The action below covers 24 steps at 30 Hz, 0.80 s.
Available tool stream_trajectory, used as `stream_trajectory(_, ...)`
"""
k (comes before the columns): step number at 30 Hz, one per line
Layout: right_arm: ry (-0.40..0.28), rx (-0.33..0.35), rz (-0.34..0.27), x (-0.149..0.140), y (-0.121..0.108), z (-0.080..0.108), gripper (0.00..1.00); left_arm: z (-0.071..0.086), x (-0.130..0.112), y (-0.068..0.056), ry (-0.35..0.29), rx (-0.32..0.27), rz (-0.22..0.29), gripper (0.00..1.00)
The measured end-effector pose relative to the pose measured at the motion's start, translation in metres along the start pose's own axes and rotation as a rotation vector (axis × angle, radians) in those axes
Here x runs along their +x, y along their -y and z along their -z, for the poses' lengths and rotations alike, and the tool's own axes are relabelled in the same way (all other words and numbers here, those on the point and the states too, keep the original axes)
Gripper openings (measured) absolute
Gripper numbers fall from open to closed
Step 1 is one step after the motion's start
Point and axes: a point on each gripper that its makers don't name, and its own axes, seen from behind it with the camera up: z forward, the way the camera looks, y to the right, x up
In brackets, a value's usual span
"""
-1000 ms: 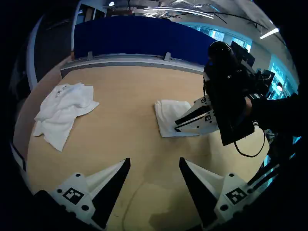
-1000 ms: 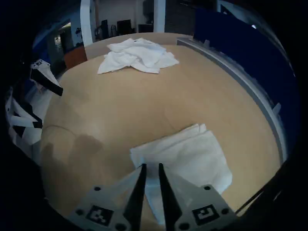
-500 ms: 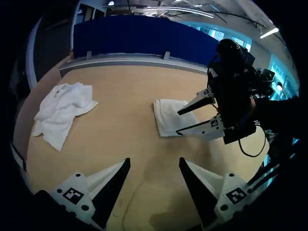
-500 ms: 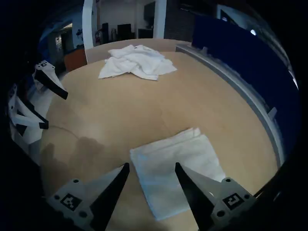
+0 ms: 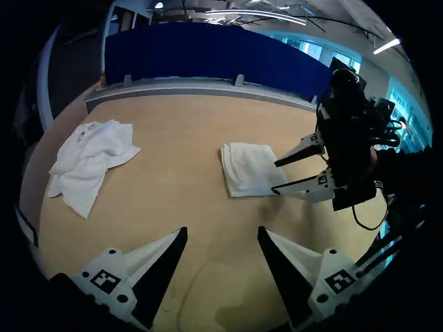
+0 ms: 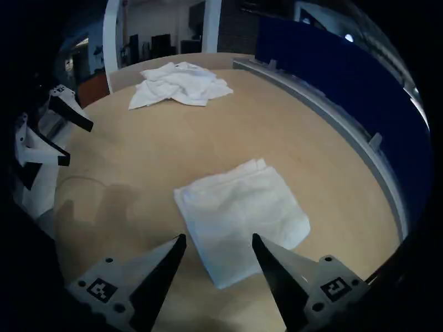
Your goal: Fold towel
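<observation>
Folded white towel (image 6: 241,213) flat on the desk (image 6: 166,149), just ahead of the right tongs (image 6: 219,235), spread wide, left tongs (image 5: 222,228) also wide, well apart from it

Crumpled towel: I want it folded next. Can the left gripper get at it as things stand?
Probably yes: the left gripper is open, and just bare table lies between it and the crumpled towel, ahead to its left.

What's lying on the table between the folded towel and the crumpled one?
Nothing. In the left gripper view, only bare wooden tabletop stretches between the folded towel and the crumpled towel.
</observation>
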Motion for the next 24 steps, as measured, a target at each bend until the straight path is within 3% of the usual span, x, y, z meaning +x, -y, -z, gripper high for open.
stream_trajectory(6, 0.029, -0.039, -0.074, -0.029, -0.004, 0.01, 0.93, 0.001, -0.001, 0.001, 0.0, 0.002, 0.0, 0.94)
stream_trajectory(14, 0.054, -0.042, -0.12, -0.048, 0.0, 0.01, 0.89, 0.0, -0.002, 0.001, 0.002, -0.001, -0.005, 0.94)
stream_trajectory(22, 0.069, -0.035, -0.178, -0.056, 0.002, 0.002, 0.64, 0.001, -0.002, 0.001, 0.001, -0.002, -0.006, 0.94)
stream_trajectory(24, 0.065, -0.038, -0.193, -0.056, 0.0, 0.001, 0.52, 0.002, -0.002, 0.001, 0.001, -0.003, -0.006, 0.94)
